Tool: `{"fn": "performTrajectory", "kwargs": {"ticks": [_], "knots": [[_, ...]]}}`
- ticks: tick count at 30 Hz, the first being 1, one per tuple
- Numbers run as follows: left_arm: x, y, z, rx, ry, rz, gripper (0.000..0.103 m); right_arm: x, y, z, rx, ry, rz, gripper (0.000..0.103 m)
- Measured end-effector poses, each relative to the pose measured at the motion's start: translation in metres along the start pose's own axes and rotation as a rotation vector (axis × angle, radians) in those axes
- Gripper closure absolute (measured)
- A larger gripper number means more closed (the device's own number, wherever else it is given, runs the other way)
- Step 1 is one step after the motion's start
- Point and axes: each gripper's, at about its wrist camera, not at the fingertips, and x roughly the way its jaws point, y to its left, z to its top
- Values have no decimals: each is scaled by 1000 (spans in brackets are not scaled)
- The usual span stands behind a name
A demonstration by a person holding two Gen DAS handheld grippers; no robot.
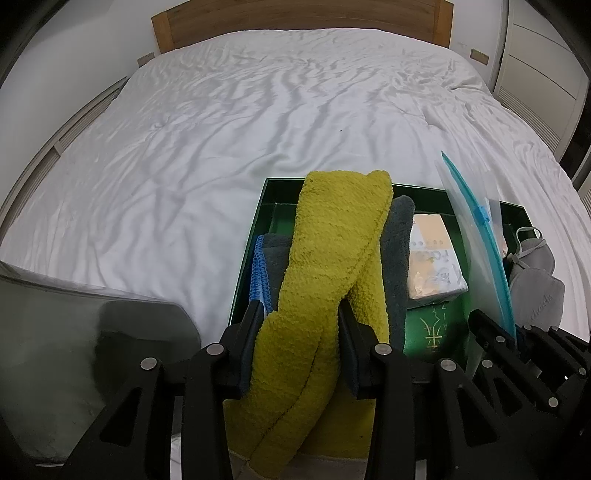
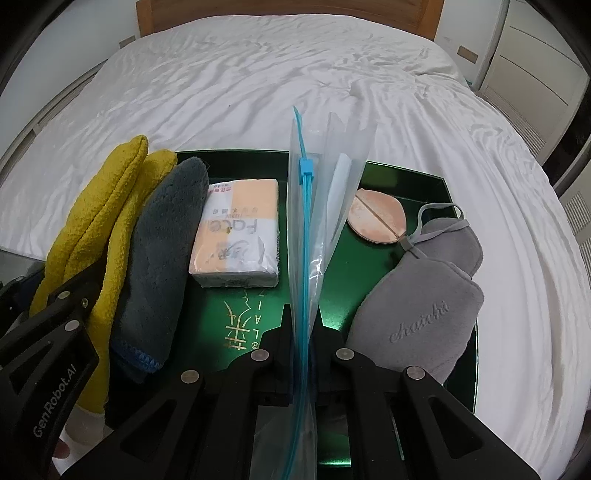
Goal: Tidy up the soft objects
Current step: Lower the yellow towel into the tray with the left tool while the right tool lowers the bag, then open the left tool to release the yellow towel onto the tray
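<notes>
A dark green tray [image 1: 266, 206] lies on the bed. My left gripper [image 1: 299, 312] is shut on a folded yellow towel [image 1: 332, 240] that rises over the tray's left side; its jaws are easing apart, pads still touching the cloth. A grey towel [image 2: 162, 251] leans beside the yellow towel [image 2: 110, 206]. My right gripper [image 2: 305, 322] is shut on a clear zip bag [image 2: 332, 177] with a blue slider, held upright over the tray [image 2: 406, 181]. In the tray lie a tissue pack [image 2: 236, 229], a pink puff [image 2: 376, 218] and a grey eye mask [image 2: 417, 314].
The bed's creased white sheet [image 1: 221, 147] spreads beyond the tray to a wooden headboard [image 1: 295, 18]. White cabinets [image 2: 535, 74] stand at the right. A grey smooth surface [image 1: 74, 332] lies low at the left. A blue cloth [image 1: 260, 273] sits under the grey towel.
</notes>
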Motion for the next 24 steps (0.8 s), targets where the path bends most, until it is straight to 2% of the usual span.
{"fn": "performTrajectory", "kwargs": {"ticks": [7,11,19,21,23,24], "knots": [[1,1,-1,-1,-1,1,67,3,6,0,-14,10,-4,96],[1,3,-1,-4,-7,10,61,4,6,0,-17,11,0,91],[0,7,-1,-10,-2,6,57,1,1,-1,8,5,28,85],[0,6,-1,-10,-2,8,54,0,1,-2,8,7,27,84],[-2,8,-1,-15,-6,11,43,0,1,-3,10,7,26,79],[-3,9,-1,-16,-8,11,42,-1,0,-3,12,6,26,77]]}}
